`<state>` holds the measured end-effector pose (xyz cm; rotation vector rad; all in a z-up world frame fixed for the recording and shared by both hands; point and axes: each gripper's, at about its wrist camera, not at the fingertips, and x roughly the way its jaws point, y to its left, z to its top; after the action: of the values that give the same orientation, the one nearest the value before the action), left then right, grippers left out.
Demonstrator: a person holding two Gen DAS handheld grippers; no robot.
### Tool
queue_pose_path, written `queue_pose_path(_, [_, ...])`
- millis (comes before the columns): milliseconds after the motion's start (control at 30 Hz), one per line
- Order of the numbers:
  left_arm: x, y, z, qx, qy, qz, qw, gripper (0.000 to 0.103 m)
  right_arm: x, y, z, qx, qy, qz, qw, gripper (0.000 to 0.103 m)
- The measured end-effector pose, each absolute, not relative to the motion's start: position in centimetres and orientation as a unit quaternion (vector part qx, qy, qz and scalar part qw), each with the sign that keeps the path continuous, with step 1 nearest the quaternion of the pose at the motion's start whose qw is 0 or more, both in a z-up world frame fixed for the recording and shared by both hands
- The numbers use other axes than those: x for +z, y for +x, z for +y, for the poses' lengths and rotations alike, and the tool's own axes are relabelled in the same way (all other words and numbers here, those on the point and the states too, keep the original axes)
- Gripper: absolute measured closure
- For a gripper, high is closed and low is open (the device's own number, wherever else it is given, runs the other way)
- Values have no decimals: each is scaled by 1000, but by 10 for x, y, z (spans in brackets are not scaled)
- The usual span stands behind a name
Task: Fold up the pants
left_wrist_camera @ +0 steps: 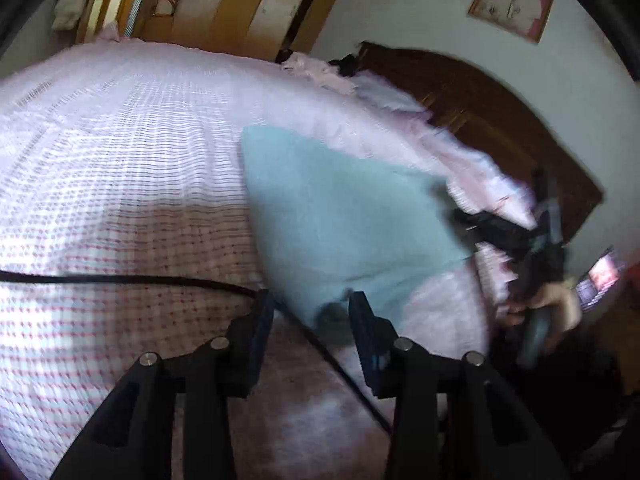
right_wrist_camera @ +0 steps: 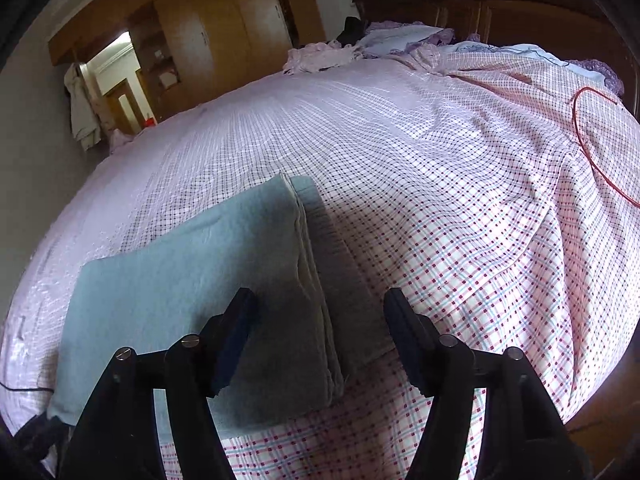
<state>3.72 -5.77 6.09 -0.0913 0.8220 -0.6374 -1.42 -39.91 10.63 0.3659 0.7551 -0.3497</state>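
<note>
Pants (right_wrist_camera: 192, 280), folded, lie on the bed (right_wrist_camera: 400, 140), long axis running away from the right tongs (right_wrist_camera: 320, 300), which gape wide over their near edge, holding nothing; left tongs (left_wrist_camera: 310, 300) stand half-open, empty, at their corner.

The bed (right_wrist_camera: 360, 128) offers wide open sheet to the far left and far middle, flat and bare, where a claw could pass freely. The folded pants (right_wrist_camera: 192, 276) lie as a low stack at the near edge, a slight step to clear. A black cable (left_wrist_camera: 120, 279) runs across the sheet on the near left and passes under the left claw (left_wrist_camera: 311, 312), a snag risk. On the right a red cord (right_wrist_camera: 588, 148) loops over rumpled bedding. Pillows (right_wrist_camera: 404, 38) and loose clothes (right_wrist_camera: 320, 58) crowd the far end against the dark headboard (right_wrist_camera: 460, 8). The right claw (right_wrist_camera: 320, 312) stands over the pants' near right edge.
</note>
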Motion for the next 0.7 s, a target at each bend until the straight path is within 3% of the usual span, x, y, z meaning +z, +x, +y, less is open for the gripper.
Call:
queue_pose_path(100, [53,38,-62,-292,-34,390,873,63,105,-12,-395,-169,172,370,897,41])
queue_pose_path(467, [50,12,-99,-249,132,343,896,92,99,-8,-397,-170,175,384,891,36])
queue_pose_path(700, [48,12,-107,-197,198,353,893,97,95,-7,-398,-168,186,390,886,34])
